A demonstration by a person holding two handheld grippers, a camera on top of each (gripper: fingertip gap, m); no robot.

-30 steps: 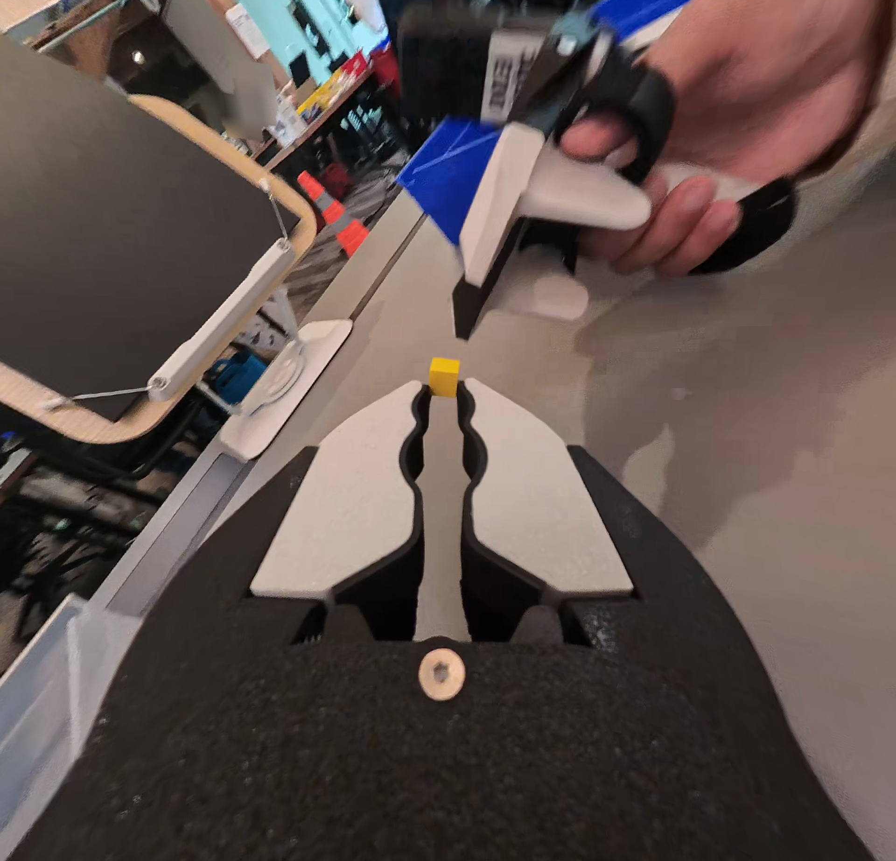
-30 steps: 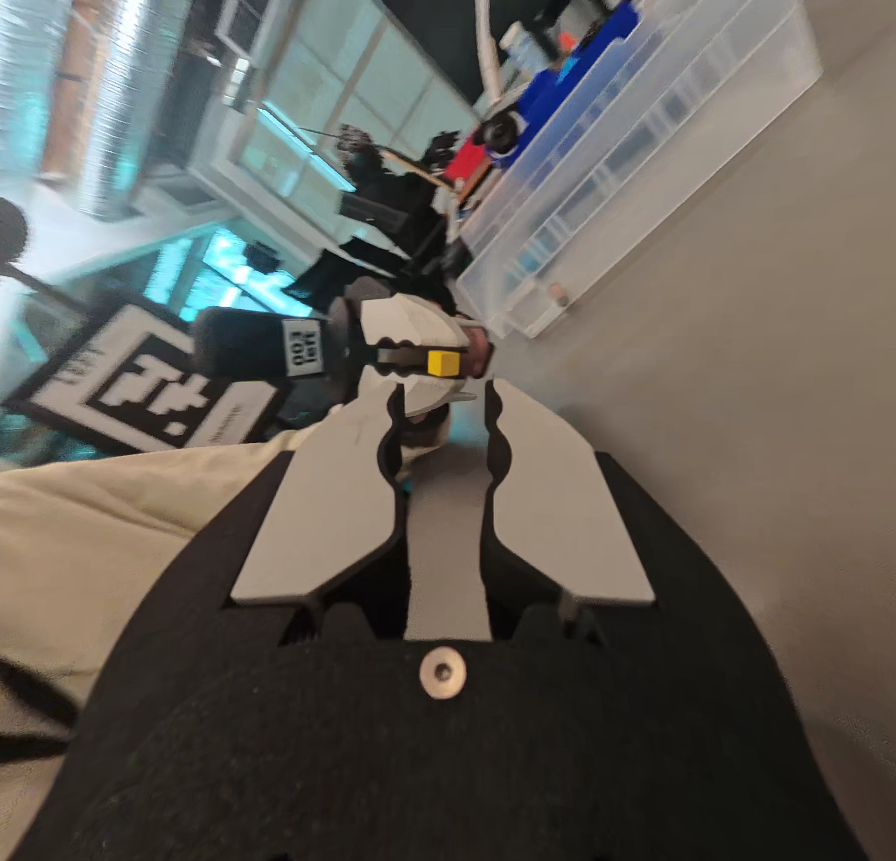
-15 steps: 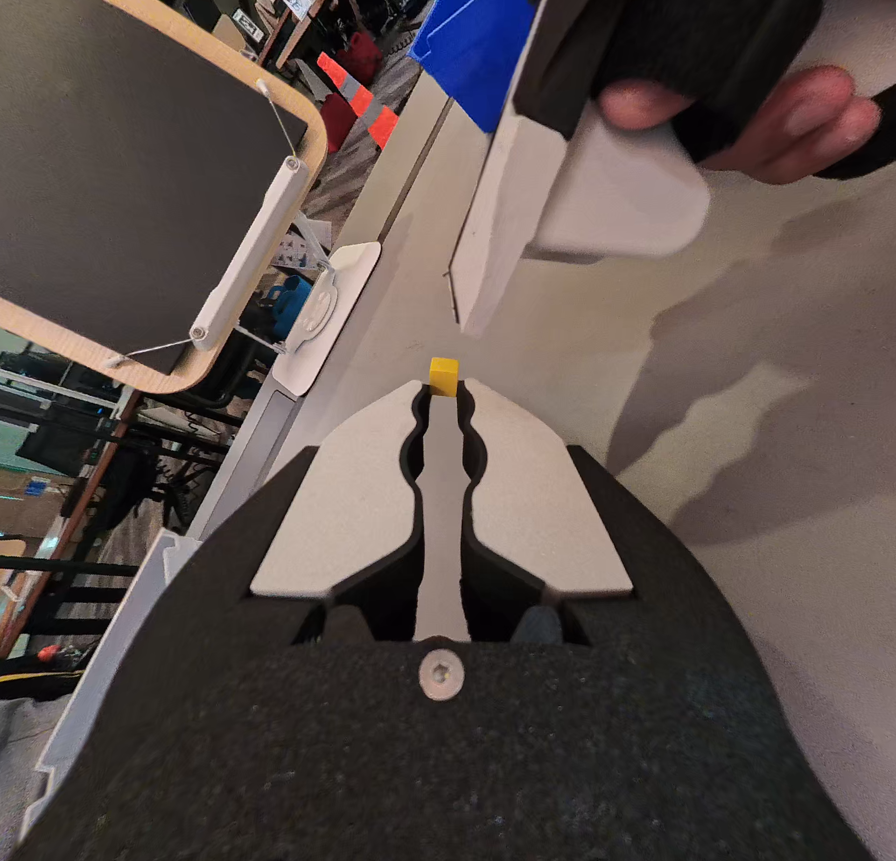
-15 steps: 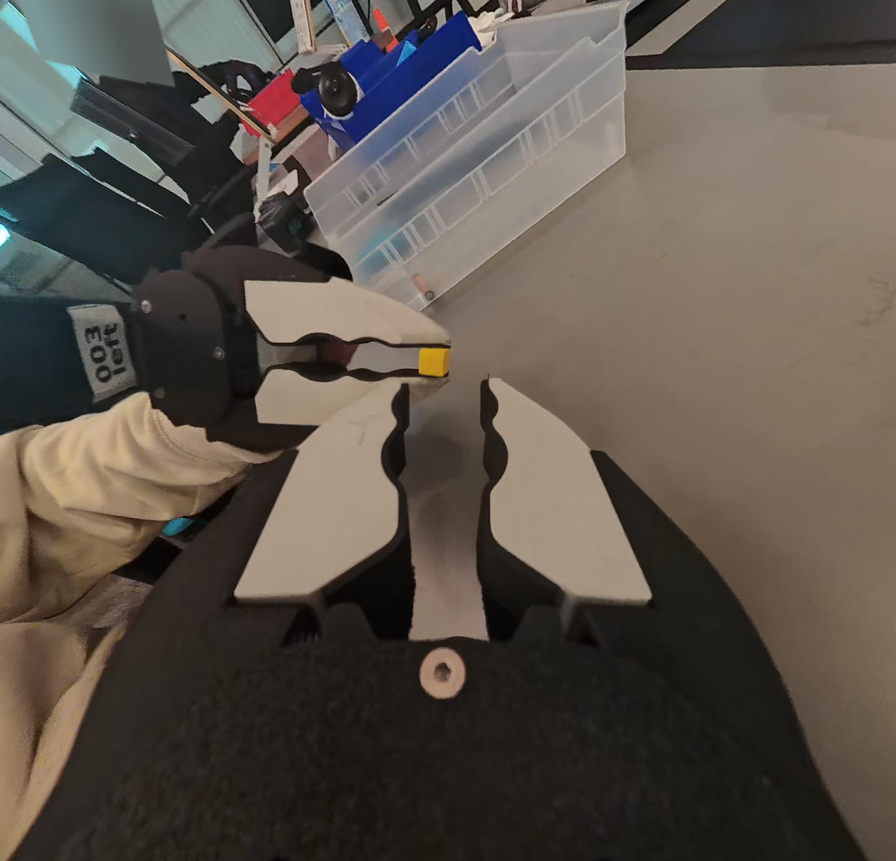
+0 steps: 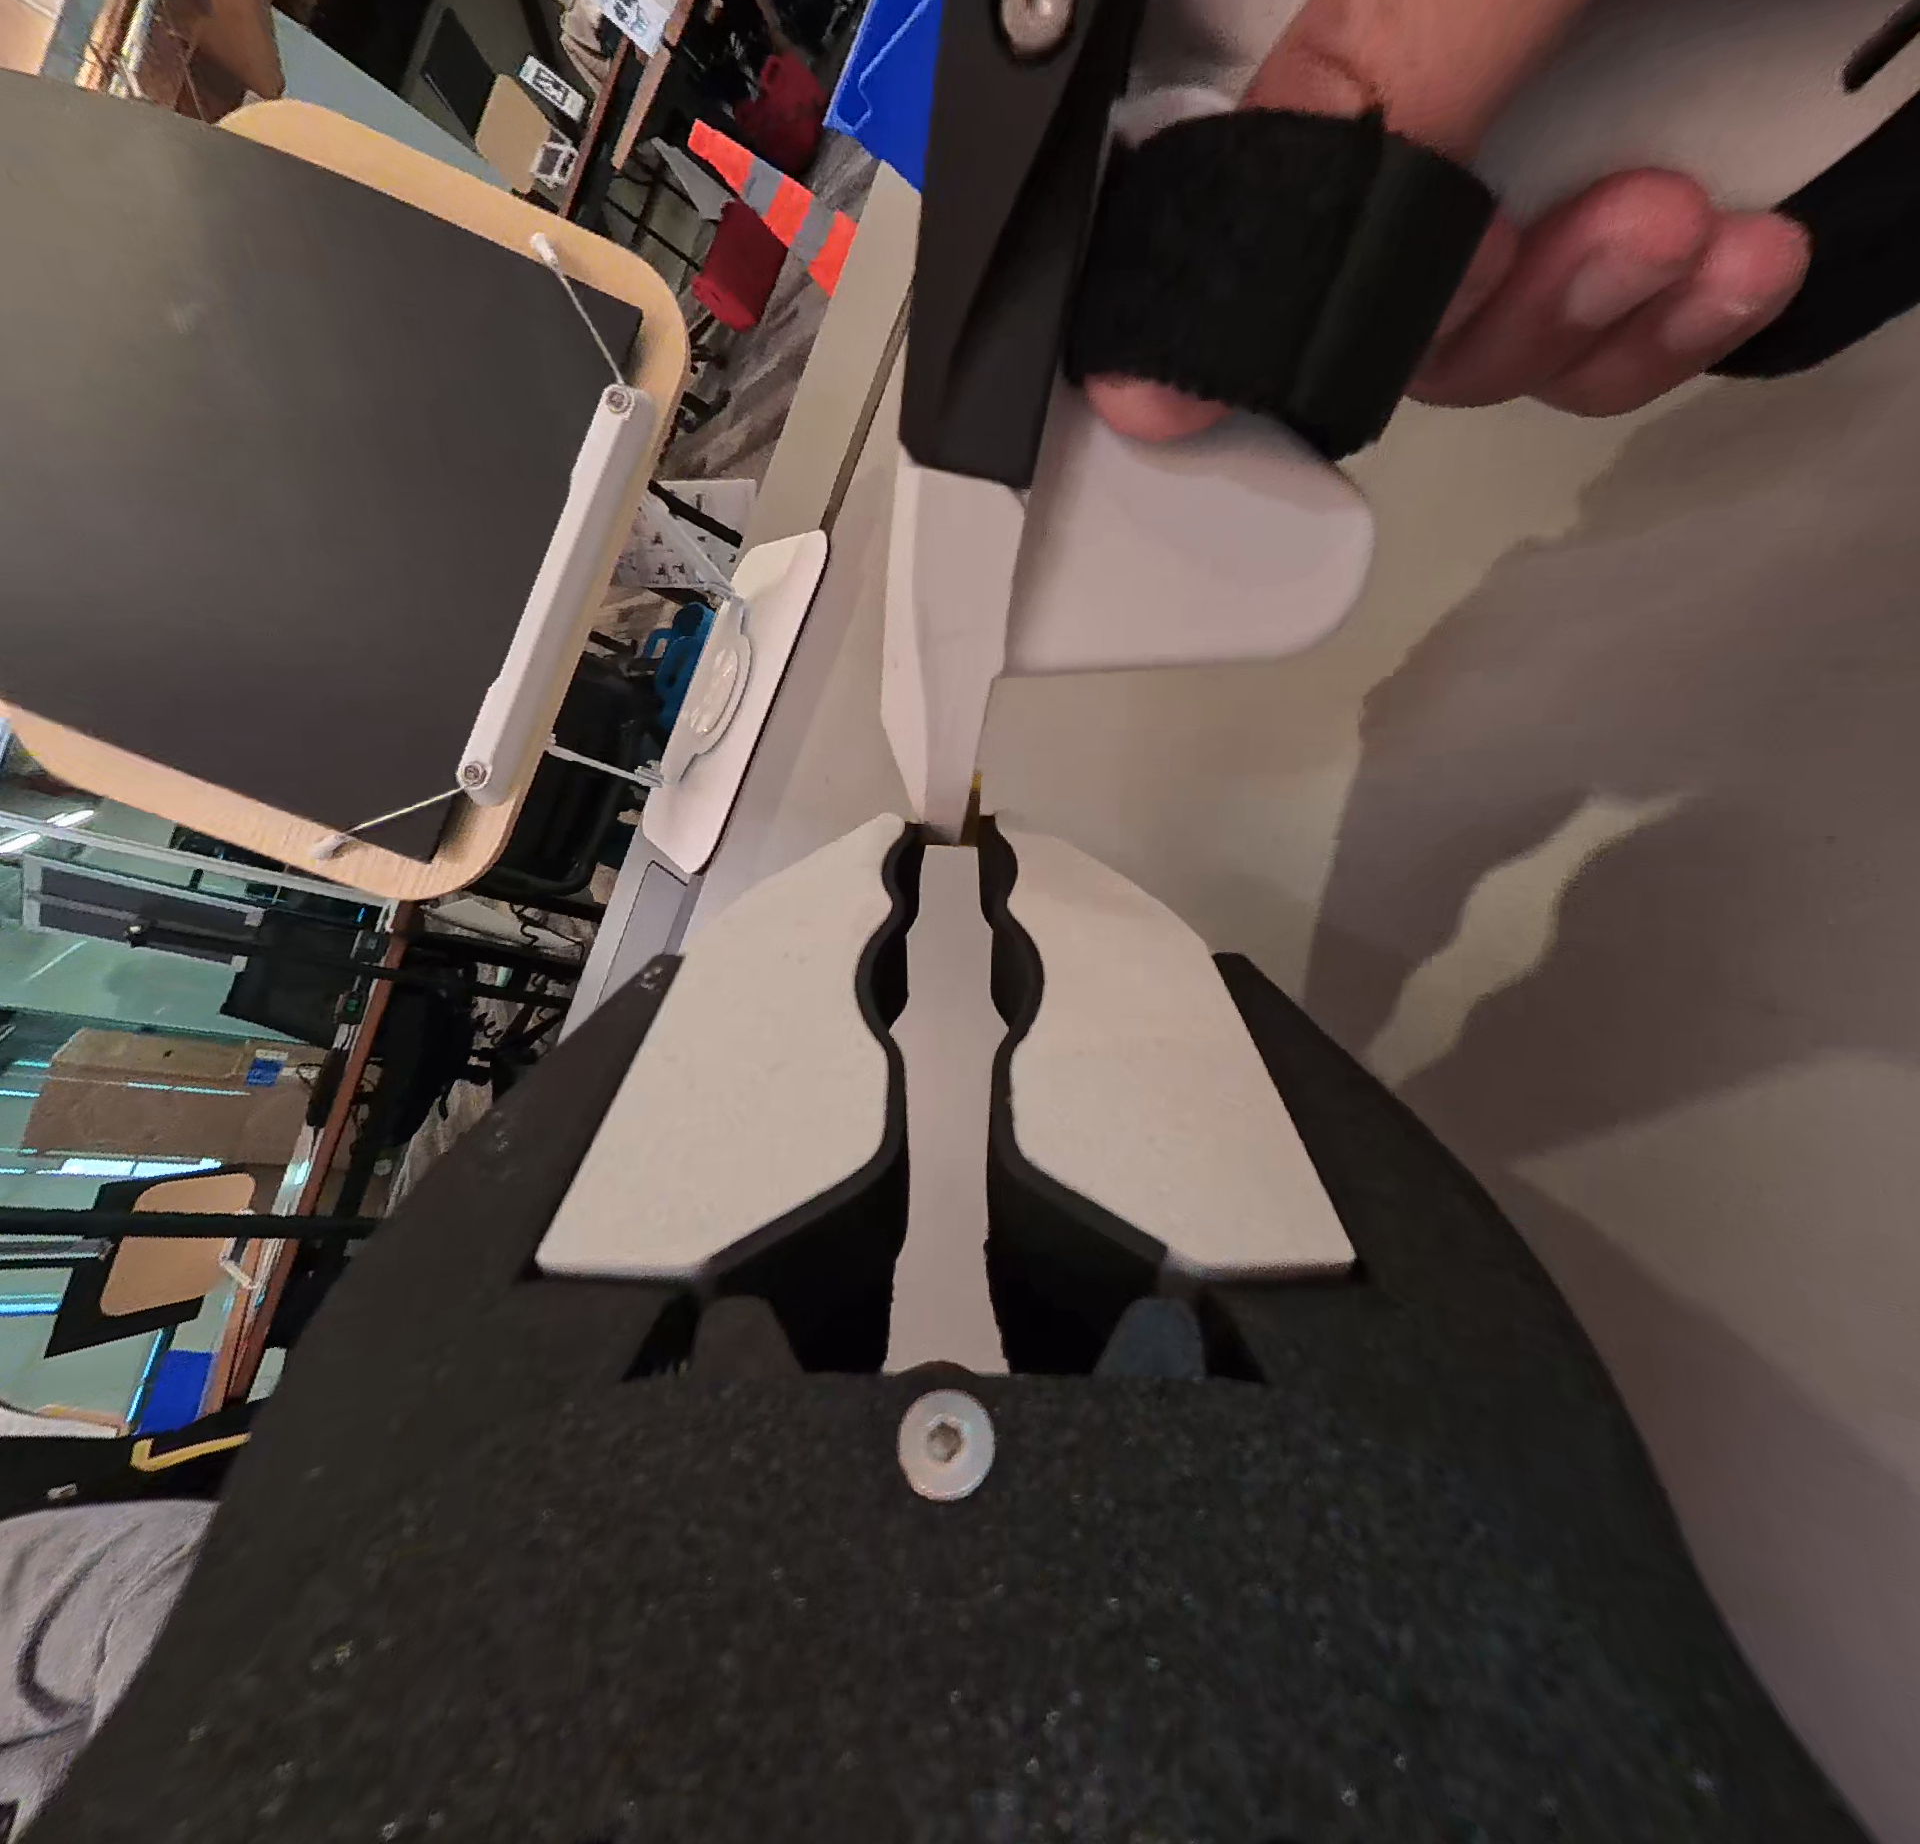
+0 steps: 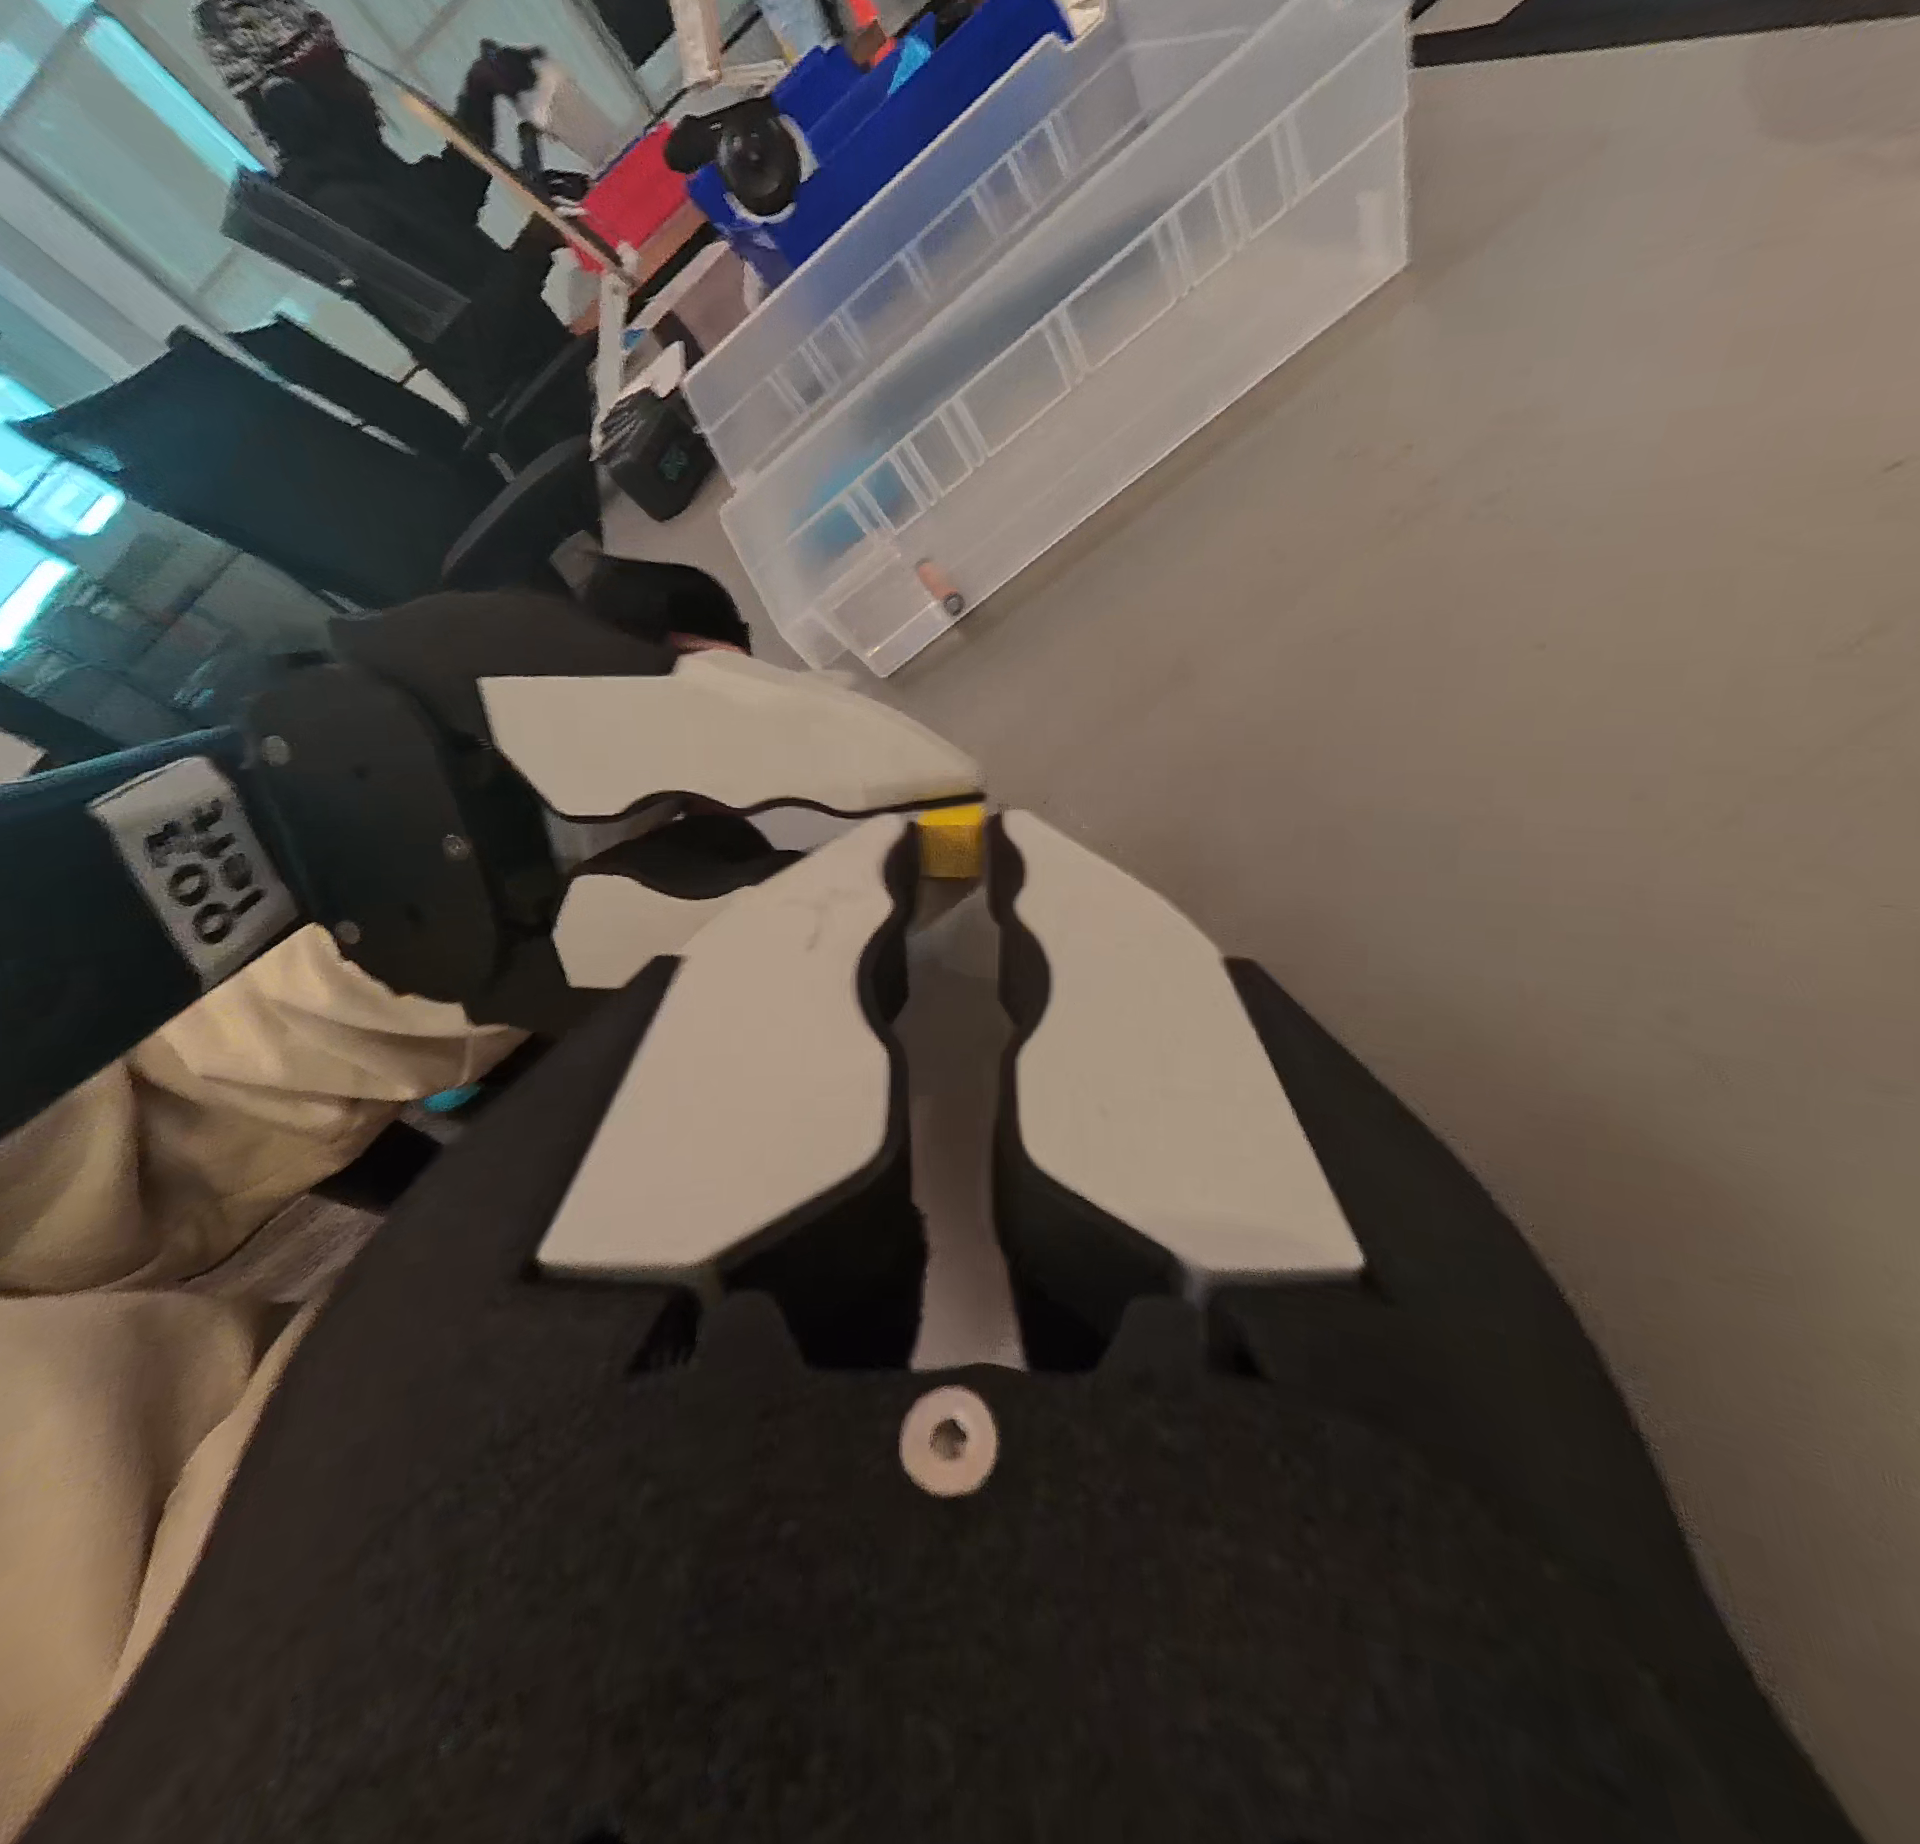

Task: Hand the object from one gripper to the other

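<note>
A small yellow cube (image 6: 949, 847) sits between the tips of both grippers above the grey tabletop (image 6: 1558, 703). My left gripper (image 5: 948, 836) is shut on it. In the left wrist view only a sliver of the cube (image 5: 975, 809) shows behind a white finger (image 5: 935, 651) of the right gripper, which comes down from above. My right gripper (image 6: 948, 844) has its fingers closed in on the cube from both sides. The left gripper's upper finger (image 6: 727, 745) reaches in from the left in the right wrist view.
A person's hand (image 5: 1558, 236) holds the right gripper. Clear plastic drawer bins (image 6: 1091, 340) stand on the table behind, with blue bins (image 6: 935, 80) beyond. A black board with a wooden rim (image 5: 260, 444) stands off the table's left edge. Left and right tips are no more than a few centimetres apart.
The right gripper has moved in onto the left gripper's tips and its fingers have narrowed around the cube. The left gripper keeps its hold on the cube.
</note>
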